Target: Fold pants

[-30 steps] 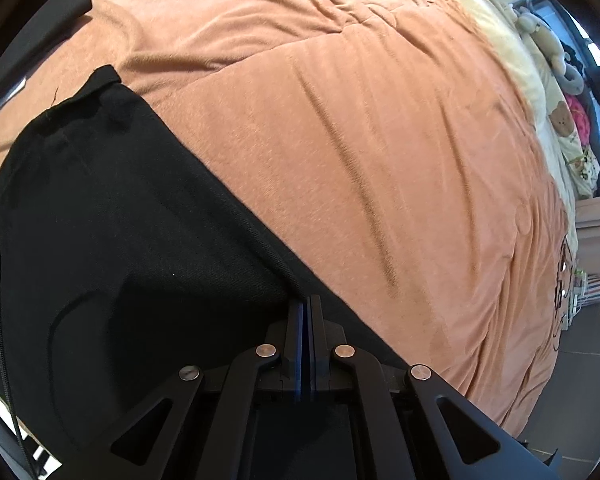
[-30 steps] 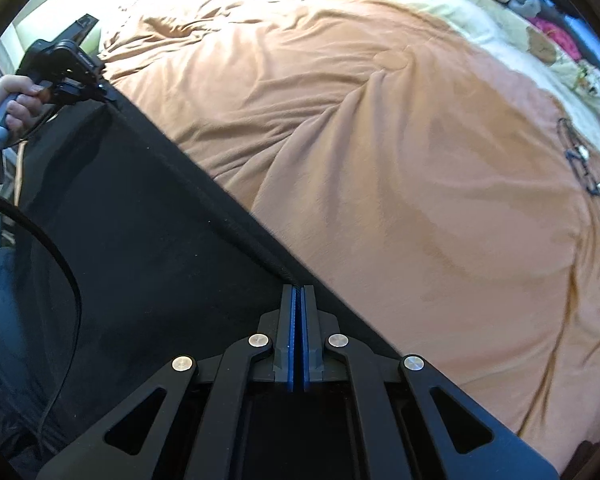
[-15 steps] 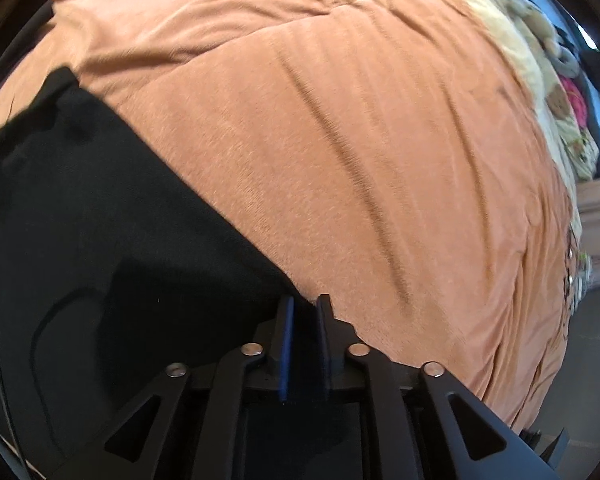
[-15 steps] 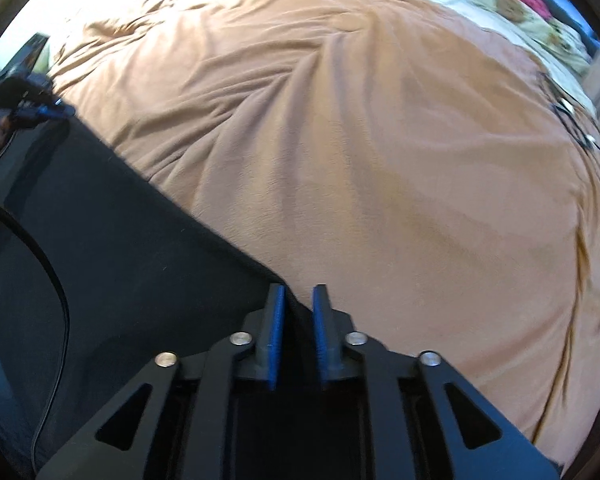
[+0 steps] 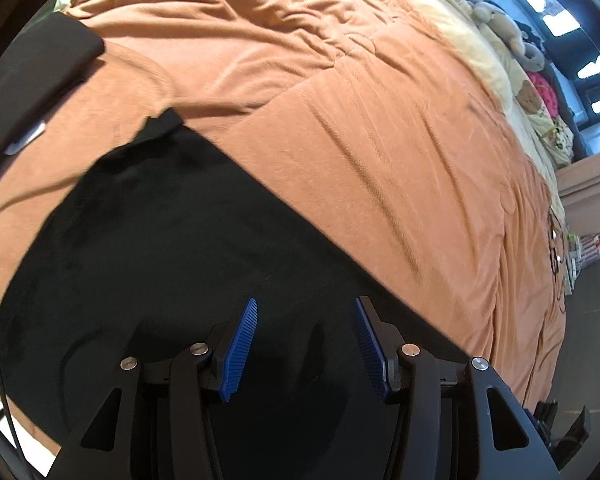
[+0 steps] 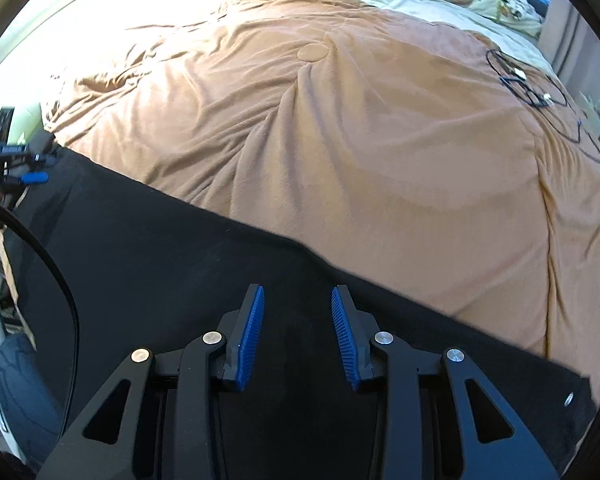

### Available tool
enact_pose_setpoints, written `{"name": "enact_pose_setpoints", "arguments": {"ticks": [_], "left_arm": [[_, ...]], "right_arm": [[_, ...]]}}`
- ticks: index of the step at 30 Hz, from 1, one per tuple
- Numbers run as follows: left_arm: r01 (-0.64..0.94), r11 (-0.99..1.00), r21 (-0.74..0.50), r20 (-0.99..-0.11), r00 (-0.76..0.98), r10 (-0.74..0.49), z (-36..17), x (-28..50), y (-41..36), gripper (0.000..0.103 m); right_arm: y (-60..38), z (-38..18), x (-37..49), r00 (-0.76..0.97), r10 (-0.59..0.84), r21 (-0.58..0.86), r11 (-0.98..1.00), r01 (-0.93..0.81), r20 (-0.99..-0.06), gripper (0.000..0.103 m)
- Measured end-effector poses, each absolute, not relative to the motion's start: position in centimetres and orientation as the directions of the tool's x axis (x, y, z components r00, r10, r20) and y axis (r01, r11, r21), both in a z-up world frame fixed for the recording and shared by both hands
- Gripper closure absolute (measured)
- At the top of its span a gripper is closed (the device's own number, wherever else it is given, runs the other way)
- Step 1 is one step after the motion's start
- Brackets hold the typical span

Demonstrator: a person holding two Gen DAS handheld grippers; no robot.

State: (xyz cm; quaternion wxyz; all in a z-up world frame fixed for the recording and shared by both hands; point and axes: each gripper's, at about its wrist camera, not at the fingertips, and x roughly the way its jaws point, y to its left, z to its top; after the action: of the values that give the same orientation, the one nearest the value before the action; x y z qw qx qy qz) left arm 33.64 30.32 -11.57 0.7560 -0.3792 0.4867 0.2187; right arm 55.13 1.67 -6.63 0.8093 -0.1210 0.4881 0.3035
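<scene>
Both tongs have just been opening. The left tongs (image 5: 304, 308) stand apart over the black pants (image 5: 172, 240), pads clear of the cloth, nothing gripped. The right tongs (image 6: 298, 296) gape a little less, likewise empty above the pants (image 6: 160, 256). The pants lie flat along the near edge of the bed, on its orange blanket (image 6: 340, 140).

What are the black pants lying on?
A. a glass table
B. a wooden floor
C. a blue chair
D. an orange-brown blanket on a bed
D: the black pants lie spread flat on the orange-brown blanket that covers the bed, and the blanket shows past their edge in both wrist views.
</scene>
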Motion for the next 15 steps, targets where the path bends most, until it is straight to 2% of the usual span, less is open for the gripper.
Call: {"name": "enact_pose_setpoints", "arguments": {"ticks": [3,8,15], "left_arm": [[-0.657,0.671,-0.343,-0.897,0.441,-0.027,-11.1,31.9,29.9,0.045],[-0.629,0.706,-0.326,-0.891,0.453,-0.008,-10.4,28.2,29.8,0.045],[-0.628,0.687,-0.367,-0.868,0.497,-0.009,-10.0,22.5,30.6,0.045]], "right_arm": [[0.9,-6.0,54.0,0.342,0.383,0.119,0.796,-0.594,-0.858,0.07],[0.1,-5.6,51.6,0.326,0.42,0.171,0.796,-0.581,-0.847,0.07],[-0.6,-5.6,48.3,0.323,0.447,0.209,0.799,-0.564,-0.834,0.07]]}}
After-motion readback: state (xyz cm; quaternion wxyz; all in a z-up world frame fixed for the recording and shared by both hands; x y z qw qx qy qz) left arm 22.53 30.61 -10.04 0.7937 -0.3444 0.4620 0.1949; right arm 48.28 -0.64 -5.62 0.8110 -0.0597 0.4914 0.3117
